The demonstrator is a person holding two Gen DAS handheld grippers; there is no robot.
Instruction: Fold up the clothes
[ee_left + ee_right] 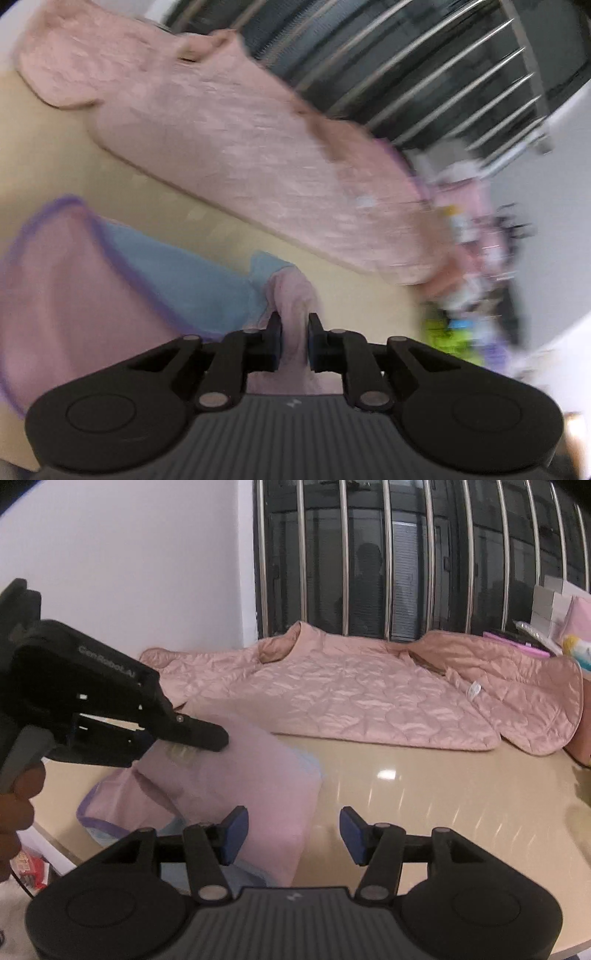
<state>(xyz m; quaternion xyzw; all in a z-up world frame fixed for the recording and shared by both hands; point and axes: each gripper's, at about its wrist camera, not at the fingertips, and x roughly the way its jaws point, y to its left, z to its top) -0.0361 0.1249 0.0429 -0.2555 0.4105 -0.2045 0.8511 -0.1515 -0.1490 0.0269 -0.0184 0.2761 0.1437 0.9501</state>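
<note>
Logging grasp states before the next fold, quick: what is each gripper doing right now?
Left gripper: jaws shut on a bunched fold of the pink garment.
Right gripper: jaws open, holding nothing, above the table.

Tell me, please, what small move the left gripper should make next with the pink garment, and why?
Probably carry the pinched fold across and lay it on the table. The left gripper has its jaws shut on a bunch of the pink garment, lifted and blurred, while the right gripper hangs open, holding nothing.
</note>
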